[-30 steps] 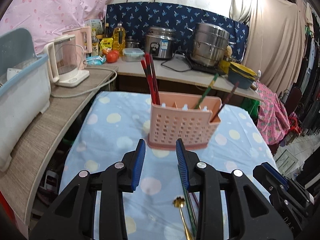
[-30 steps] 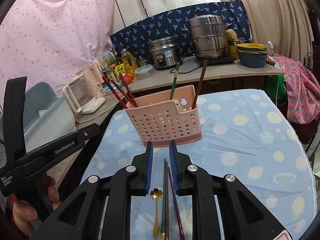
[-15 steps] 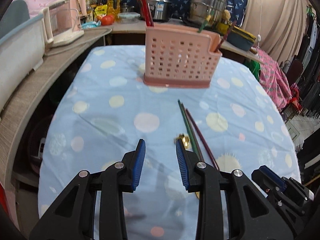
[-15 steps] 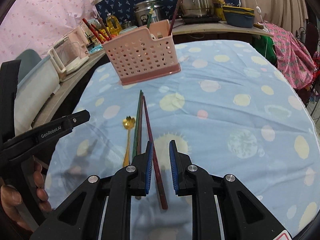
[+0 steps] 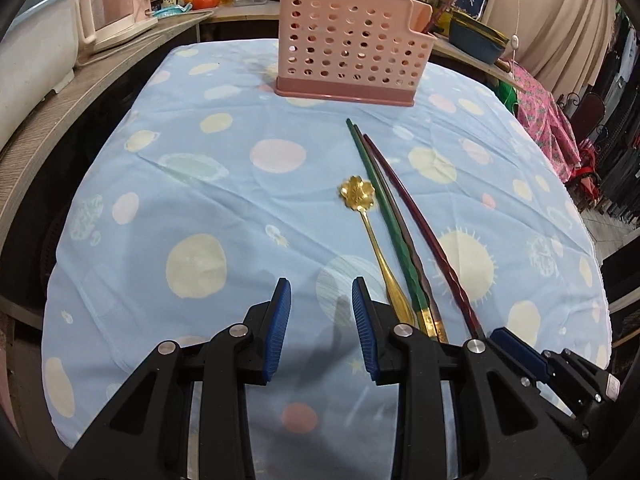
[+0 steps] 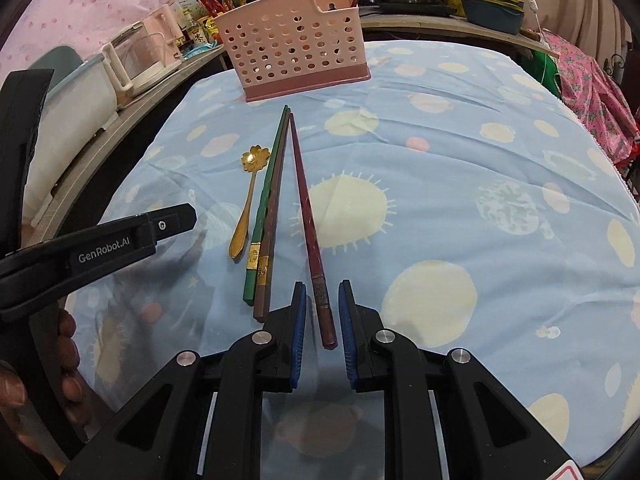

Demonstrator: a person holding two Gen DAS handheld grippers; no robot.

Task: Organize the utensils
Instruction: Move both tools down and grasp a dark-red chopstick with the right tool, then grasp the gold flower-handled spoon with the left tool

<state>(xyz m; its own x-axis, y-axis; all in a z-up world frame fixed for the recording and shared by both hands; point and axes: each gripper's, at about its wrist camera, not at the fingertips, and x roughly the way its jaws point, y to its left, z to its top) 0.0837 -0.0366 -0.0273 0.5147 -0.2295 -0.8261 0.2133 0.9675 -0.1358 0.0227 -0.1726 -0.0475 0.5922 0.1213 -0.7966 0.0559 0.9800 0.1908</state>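
Observation:
A pink perforated utensil basket stands at the far side of the table, with several chopsticks upright in it. On the blue dotted cloth lie a gold flower-headed spoon, a green chopstick, a brown chopstick and a dark red chopstick. My right gripper hangs low over the cloth, jaws narrowly apart around the red chopstick's near end without pressing it. My left gripper is open and empty, just left of the spoon's handle.
A side counter at the left carries a white tub and a glass kettle. Pots, a rice cooker and bottles fill the back counter. A hand holds the left gripper. The table's edge drops off at the right.
Both grippers came down and tilted toward the cloth, nearing the loose utensils. The red chopstick's near end now lies between the right jaws. Neither opening changed.

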